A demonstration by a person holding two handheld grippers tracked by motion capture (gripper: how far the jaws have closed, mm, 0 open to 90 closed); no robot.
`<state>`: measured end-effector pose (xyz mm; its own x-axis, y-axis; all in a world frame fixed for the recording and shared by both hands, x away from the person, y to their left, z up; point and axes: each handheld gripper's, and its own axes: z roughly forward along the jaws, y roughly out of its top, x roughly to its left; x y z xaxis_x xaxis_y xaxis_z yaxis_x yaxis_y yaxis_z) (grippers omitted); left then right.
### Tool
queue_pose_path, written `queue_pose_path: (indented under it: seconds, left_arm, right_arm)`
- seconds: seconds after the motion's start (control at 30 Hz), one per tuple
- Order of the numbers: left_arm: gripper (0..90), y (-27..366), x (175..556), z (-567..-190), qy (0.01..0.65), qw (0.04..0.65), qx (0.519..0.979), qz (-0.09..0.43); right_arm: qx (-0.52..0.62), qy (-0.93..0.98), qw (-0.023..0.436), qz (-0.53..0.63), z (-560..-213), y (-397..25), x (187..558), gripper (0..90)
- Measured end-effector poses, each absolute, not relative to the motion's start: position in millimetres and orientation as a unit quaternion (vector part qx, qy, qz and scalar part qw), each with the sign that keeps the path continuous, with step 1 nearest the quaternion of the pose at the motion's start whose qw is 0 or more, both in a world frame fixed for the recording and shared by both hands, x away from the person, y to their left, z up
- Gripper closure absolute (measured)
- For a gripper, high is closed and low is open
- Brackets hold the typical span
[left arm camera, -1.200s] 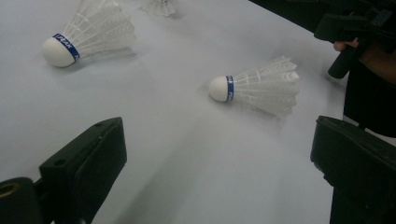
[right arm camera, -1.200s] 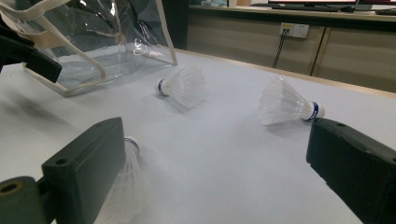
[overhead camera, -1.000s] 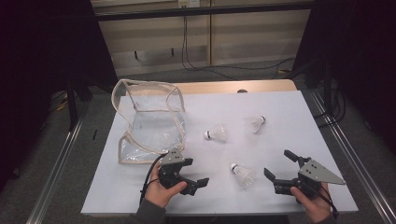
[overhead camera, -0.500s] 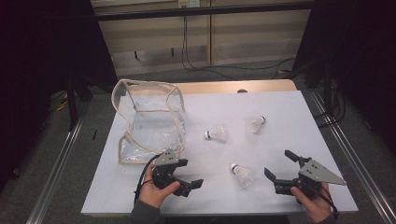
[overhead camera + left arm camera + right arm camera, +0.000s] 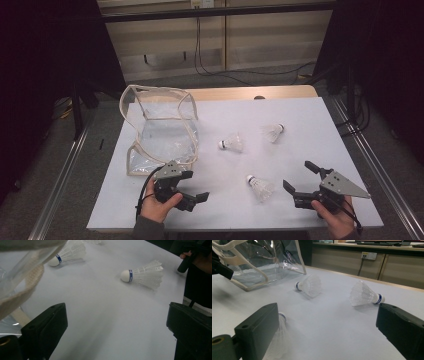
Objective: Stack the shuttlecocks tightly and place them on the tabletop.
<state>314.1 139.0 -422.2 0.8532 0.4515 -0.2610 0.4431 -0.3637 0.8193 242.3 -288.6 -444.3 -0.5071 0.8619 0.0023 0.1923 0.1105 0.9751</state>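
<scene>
Since a second ago, the left gripper (image 5: 194, 186) has slid back toward the person and a little to the left, and it now sits low near the front edge of the table (image 5: 300, 120). Its jaws are spread wide with nothing between them. From the high view, the right gripper (image 5: 300, 176) has stayed in its spot near the front right corner, and its jaws are spread wide too, holding nothing.

Three shuttlecocks lie on the white table. The nearest shuttlecock (image 5: 260, 187) lies on its side between the two grippers, closer to the right one, and touches neither. In the right gripper view it peeks out just behind the left jaw. The middle shuttlecock (image 5: 231, 144) lies farther back, near the clear bag (image 5: 160, 125). The far shuttlecock (image 5: 273, 132) lies to the right of that one. The bag stands open at the back left, just beyond the left gripper.
</scene>
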Motion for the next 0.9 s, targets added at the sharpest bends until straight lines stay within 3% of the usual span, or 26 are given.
queue_pose_path:
  seconds: [0.9]
  left_arm:
    - [3.5, 173, 317, -420, 0.275, 0.499, 0.822, 0.022]
  right_arm:
    - [0.389, 0.678, 0.310, 0.541, -444, -289, 242, 4.1]
